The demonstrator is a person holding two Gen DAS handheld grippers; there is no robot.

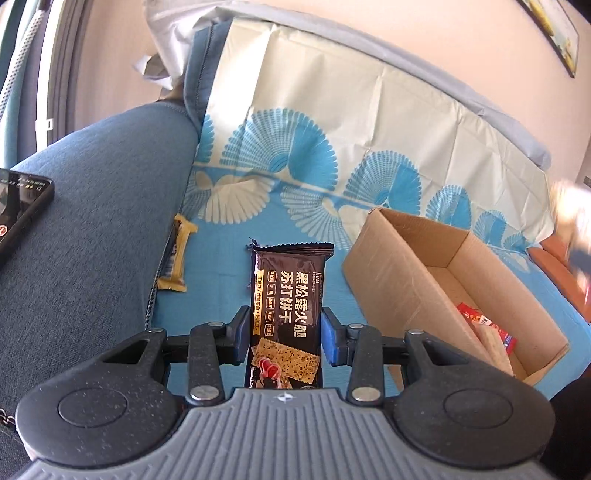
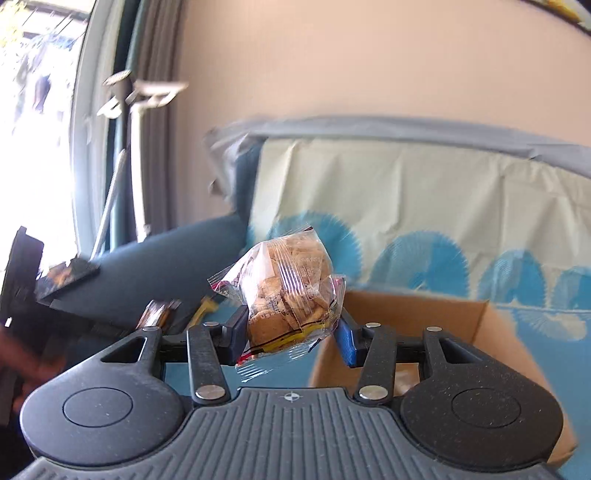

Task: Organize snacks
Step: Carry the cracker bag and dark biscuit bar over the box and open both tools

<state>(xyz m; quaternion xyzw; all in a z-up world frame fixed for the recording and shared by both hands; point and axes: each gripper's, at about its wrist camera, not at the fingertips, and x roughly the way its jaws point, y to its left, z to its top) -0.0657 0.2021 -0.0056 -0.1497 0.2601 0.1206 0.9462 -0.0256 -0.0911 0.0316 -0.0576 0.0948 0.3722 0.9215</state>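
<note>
Both packets seem gripped, cracker pack (image 1: pixel 288 317) lengthwise forward.

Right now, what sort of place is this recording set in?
Most likely a home living room: a blue sofa draped with a patterned sheet, a window with curtains, and a framed picture on the wall. A cardboard box sits on the seat.

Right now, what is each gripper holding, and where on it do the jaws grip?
Left gripper: dark cracker packet, gripped by its long side edges near the lower end. Right gripper: clear biscuit bag, pinched at its lower half.
</note>
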